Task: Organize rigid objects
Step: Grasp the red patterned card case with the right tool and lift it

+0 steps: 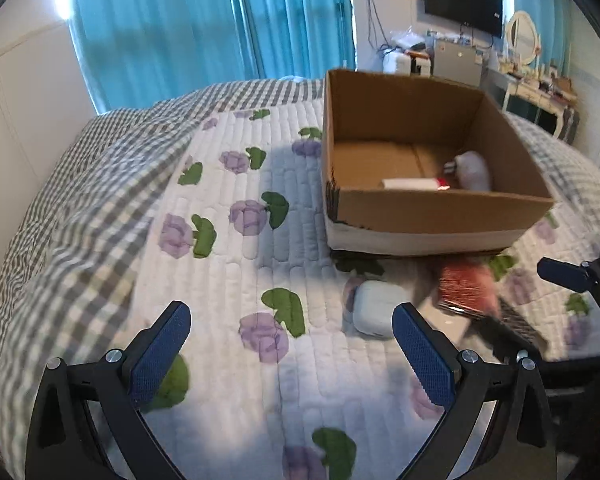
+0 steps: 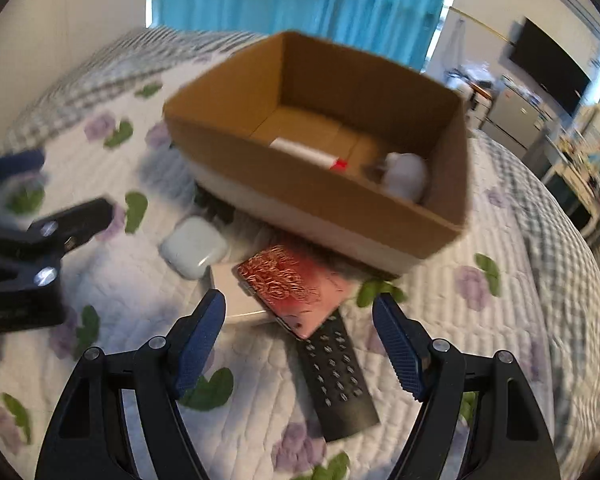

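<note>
While both tools, left (image 1: 292, 344) and right (image 2: 298, 338), hang open and empty, the remote (image 2: 336, 376) lies on the bed (image 2: 480, 340) by the box (image 2: 320, 184).

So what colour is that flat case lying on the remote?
Red-pink with a swirly pattern, clearest in the right wrist view.

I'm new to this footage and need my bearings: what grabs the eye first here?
An open cardboard box sits mid-bed on the flowered quilt, with a few white things already inside. In front of it lie a red patterned case overlapping a black remote, and a pale earbud-style case to their left.
</note>
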`<state>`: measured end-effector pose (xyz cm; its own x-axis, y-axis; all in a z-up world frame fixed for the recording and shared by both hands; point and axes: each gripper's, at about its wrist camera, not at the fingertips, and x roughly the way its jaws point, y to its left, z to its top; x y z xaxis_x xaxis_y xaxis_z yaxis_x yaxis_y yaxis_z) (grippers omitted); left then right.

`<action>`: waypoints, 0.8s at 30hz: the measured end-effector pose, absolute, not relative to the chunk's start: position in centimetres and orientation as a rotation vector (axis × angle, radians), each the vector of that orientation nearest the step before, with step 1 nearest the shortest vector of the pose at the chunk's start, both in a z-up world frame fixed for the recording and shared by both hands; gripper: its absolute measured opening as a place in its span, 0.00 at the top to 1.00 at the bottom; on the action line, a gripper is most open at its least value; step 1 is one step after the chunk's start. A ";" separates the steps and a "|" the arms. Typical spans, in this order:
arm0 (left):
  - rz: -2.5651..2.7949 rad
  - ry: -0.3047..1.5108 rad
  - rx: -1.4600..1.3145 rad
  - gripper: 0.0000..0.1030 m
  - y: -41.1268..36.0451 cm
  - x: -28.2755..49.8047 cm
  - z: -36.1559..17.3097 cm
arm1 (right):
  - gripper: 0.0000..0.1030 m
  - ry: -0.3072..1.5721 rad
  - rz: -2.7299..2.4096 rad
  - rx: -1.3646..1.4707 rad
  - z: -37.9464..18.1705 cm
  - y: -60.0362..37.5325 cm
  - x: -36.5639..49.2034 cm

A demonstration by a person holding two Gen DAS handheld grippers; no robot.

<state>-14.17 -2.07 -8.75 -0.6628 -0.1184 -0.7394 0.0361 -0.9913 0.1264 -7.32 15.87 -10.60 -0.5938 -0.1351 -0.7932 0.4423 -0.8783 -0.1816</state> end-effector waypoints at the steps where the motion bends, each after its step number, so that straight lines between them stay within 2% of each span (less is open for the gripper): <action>1: -2.783 -0.160 1.253 0.00 -2.1 -14.4 -9.6 | 0.28 0.551 -2.475 1.192 -11.3 15.6 -7.5; 4: -2.749 -0.198 1.313 0.00 -2.5 -14.7 -11.9 | 0.39 0.614 -2.442 1.208 -13.1 15.6 -7.6; 7: -2.742 -0.198 1.325 0.00 -2.8 -14.5 -12.2 | 0.40 0.638 -2.415 1.231 -14.1 15.8 -7.7; 9: -2.757 -0.182 1.320 0.00 -2.9 -14.4 -12.0 | 0.47 0.662 -2.409 1.241 -14.4 15.7 -8.0; 15: -2.744 -0.172 1.334 0.00 -3.1 -14.3 -12.2 | 0.54 0.704 -2.444 1.244 -14.6 15.8 -8.7; 18: -2.743 -0.166 1.337 0.00 -3.1 -14.4 -12.3 | 0.54 0.694 -2.474 1.206 -13.8 15.9 -8.9; 21: -2.734 -0.180 1.341 0.00 -3.1 -14.5 -12.3 | 0.55 0.762 -2.476 1.137 -13.0 15.3 -9.1; 24: -2.728 -0.189 1.345 0.00 -3.0 -14.6 -12.5 | 0.58 0.790 -2.441 1.106 -13.0 14.5 -9.7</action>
